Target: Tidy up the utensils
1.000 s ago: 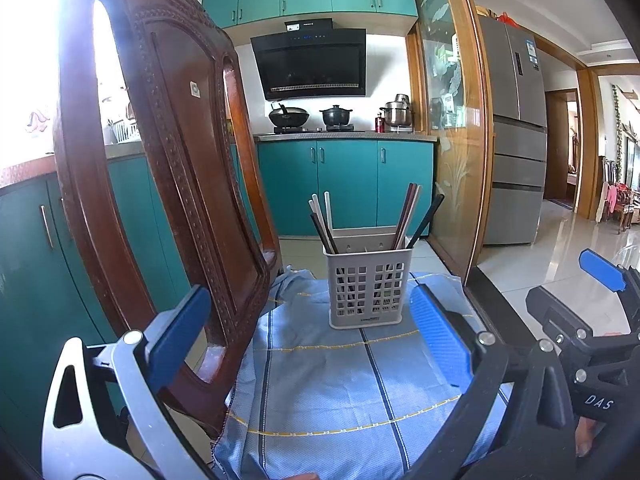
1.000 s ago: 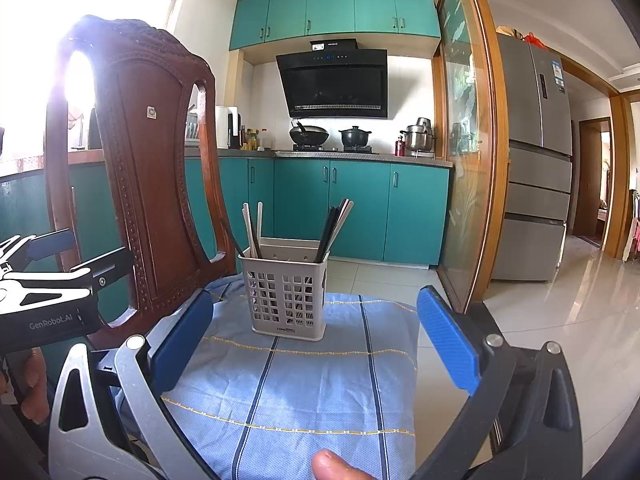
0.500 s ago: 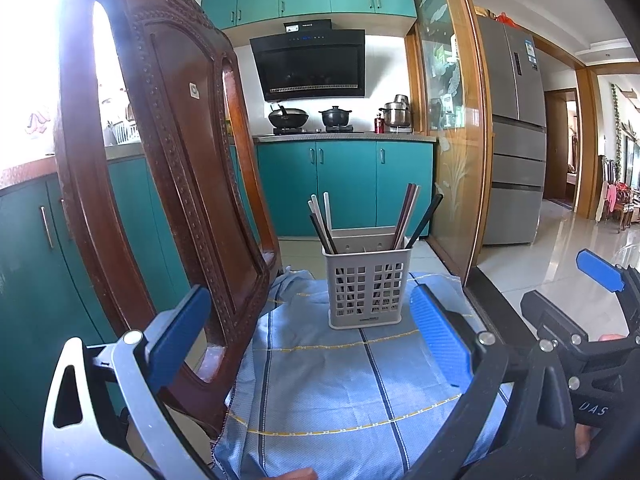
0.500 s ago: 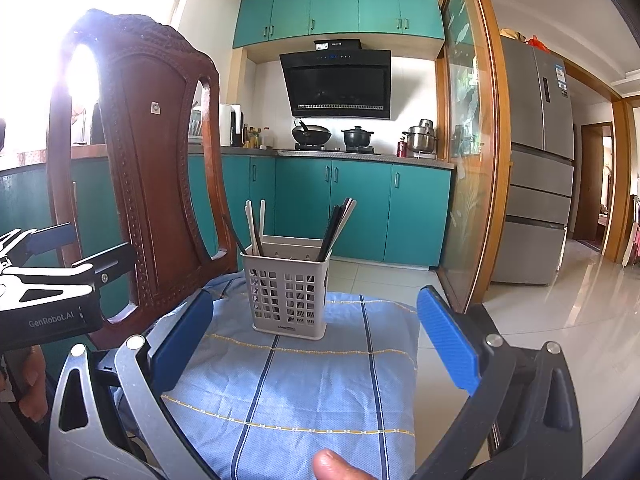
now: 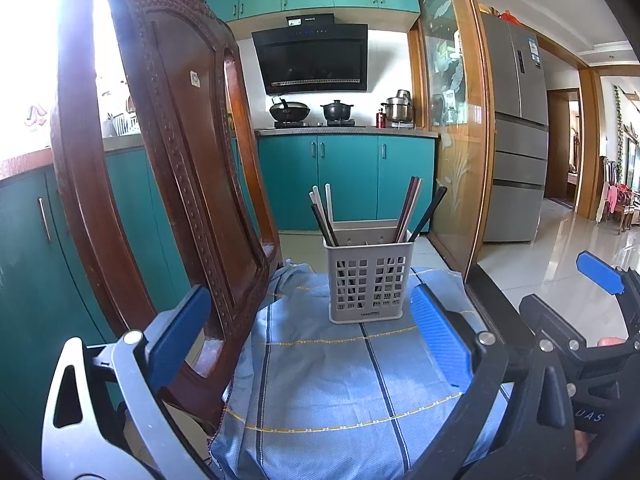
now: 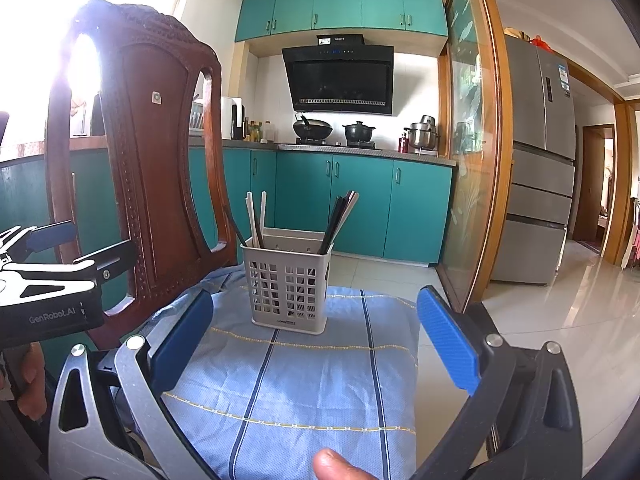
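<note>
Chopsticks (image 5: 410, 212), about eight, stand in one basket (image 5: 368, 280); both grippers (image 5: 312, 340) (image 6: 316, 336) gape wide, empty.

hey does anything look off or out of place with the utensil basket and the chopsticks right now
Nothing is spilled or damaged. The grey basket stands upright on the blue cloth. The chopsticks lean outward in two loose mixed clumps, light and dark together, rather than sorted. Both grippers, left and right, are open and empty.

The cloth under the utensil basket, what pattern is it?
Light blue cloth with dark blue stripes and thin yellow cross lines; clearest in the right wrist view.
</note>
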Demonstrator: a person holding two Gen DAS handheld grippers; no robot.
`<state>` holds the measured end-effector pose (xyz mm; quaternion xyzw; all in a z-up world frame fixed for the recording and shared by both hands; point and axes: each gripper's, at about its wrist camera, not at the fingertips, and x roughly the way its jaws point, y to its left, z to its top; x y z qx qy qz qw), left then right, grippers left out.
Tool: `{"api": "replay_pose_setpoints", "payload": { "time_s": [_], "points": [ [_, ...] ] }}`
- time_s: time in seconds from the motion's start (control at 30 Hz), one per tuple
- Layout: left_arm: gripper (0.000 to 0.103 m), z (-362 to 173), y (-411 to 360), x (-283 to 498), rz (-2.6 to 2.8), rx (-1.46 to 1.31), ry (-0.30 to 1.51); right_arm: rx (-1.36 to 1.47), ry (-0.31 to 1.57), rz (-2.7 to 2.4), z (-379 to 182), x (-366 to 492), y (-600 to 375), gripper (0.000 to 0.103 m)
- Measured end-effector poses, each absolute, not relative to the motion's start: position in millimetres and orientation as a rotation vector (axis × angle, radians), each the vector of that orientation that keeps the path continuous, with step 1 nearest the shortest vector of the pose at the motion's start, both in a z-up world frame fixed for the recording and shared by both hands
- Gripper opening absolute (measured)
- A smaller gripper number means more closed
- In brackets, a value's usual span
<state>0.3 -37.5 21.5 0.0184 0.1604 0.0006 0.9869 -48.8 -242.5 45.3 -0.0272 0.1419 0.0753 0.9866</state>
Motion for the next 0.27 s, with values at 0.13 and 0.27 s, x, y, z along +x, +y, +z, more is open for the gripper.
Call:
{"api": "replay_pose_setpoints", "payload": {
  "time_s": [0.13,0.27],
  "points": [
    [0.100,19,-35,6,0.002,0.031,0.344,-0.045,0.309,0.145,41,-42,-244,0.100],
    [0.099,10,-33,21,-0.009,0.015,0.405,-0.024,0.438,0.109,23,-7,-249,0.100]
  ]
}}
